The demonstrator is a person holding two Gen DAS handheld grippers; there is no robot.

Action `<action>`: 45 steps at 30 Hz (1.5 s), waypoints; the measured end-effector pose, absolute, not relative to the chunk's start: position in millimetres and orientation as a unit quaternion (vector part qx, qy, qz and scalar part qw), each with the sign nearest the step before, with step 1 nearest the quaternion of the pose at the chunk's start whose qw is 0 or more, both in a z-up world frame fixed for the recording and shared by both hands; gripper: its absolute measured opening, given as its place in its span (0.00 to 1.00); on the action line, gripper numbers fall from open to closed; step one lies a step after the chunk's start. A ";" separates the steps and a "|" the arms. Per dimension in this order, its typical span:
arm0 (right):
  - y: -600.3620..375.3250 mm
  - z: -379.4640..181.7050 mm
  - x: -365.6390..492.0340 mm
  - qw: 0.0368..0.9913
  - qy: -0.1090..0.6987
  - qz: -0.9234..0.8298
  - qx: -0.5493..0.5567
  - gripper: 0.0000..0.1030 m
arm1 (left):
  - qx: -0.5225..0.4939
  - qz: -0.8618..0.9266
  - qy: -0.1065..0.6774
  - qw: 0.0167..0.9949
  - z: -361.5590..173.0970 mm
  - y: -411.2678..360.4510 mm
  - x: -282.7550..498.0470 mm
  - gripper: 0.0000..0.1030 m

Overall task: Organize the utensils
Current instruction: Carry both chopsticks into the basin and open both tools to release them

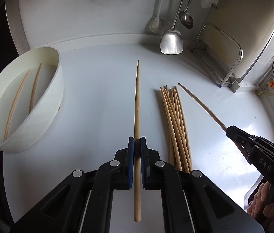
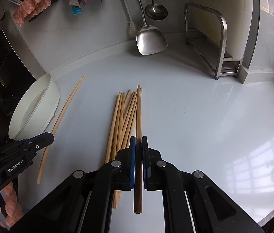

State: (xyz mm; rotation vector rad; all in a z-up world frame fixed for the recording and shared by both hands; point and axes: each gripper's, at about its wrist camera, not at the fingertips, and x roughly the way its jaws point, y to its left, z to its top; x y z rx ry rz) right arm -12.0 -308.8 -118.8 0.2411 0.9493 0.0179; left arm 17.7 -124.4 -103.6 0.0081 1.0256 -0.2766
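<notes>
My left gripper [image 1: 137, 145] is shut on one wooden chopstick [image 1: 137, 101], held above the white counter and pointing away from me. My right gripper [image 2: 138, 145] is shut on another chopstick [image 2: 138, 116], lifted over the pile of chopsticks [image 2: 123, 116] lying on the counter. The same pile [image 1: 175, 120] lies right of my left gripper. A white tub [image 1: 26, 104] at the left holds two chopsticks [image 1: 34, 89]. The left wrist view catches my right gripper [image 1: 229, 131] at the right, gripping its chopstick [image 1: 201, 104]. In the right wrist view, my left gripper [image 2: 48, 138] holds its chopstick [image 2: 63, 112] beside the tub [image 2: 37, 104].
A steel spatula [image 2: 149, 38] and a ladle [image 2: 155, 9] hang against the back wall. A steel rack [image 2: 212, 44] stands at the back right. Cloths [image 2: 34, 3] hang at the upper left. A person's hand [image 2: 1, 207] grips the left tool.
</notes>
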 end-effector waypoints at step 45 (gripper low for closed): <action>34.7 -81.2 145.8 0.879 0.443 0.178 0.010 0.06 | -0.059 -0.026 0.483 0.873 -75.3 159.9 104.2 0.07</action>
